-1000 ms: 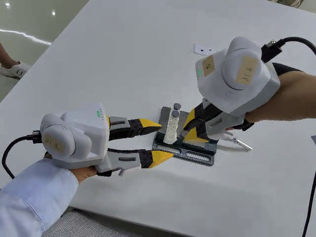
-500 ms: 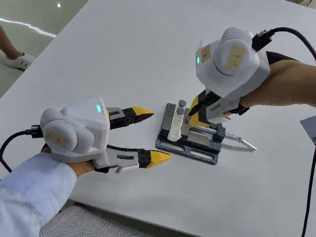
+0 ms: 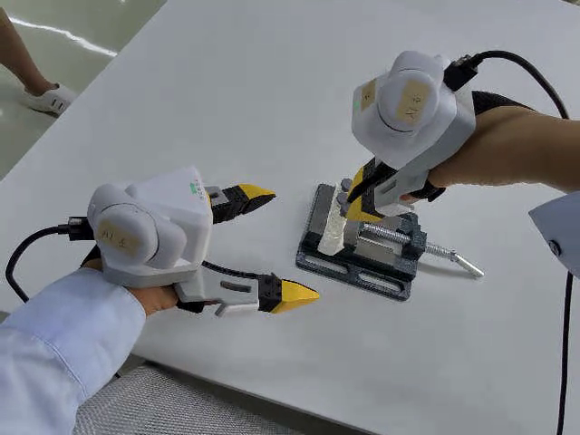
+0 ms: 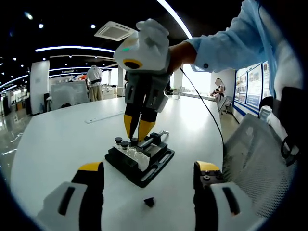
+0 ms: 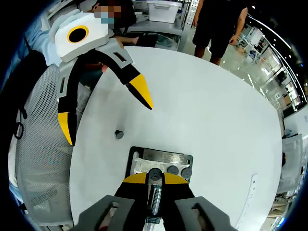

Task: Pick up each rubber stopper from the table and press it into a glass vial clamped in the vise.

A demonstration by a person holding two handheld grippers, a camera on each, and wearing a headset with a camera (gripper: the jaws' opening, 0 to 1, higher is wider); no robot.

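A dark vise point(image 3: 358, 258) clamps a row of glass vials point(image 3: 333, 228) on the white table point(image 3: 227, 100). Three grey stoppers top the vials point(image 5: 172, 169). My right gripper point(image 3: 357, 205) points down over the end vial, its jaws nearly together around that vial's stopper point(image 5: 155, 174). In the left gripper view the right gripper point(image 4: 137, 129) hovers just above the vials point(image 4: 130, 150). My left gripper point(image 3: 278, 243) is open, left of the vise, nothing between its jaws. One loose stopper point(image 4: 149, 202) lies on the table in front of it, also the loose stopper point(image 5: 119, 134).
The vise's screw handle point(image 3: 451, 258) sticks out to the right. A mesh chair point(image 5: 33, 159) stands at the table's near edge. A white strip point(image 4: 103, 117) lies farther off on the table. People stand in the room beyond the table point(image 5: 216, 29).
The right gripper has risen from beside the vise jaw to above the vial tops. The left gripper has drawn back slightly to the left. The head camera has shifted.
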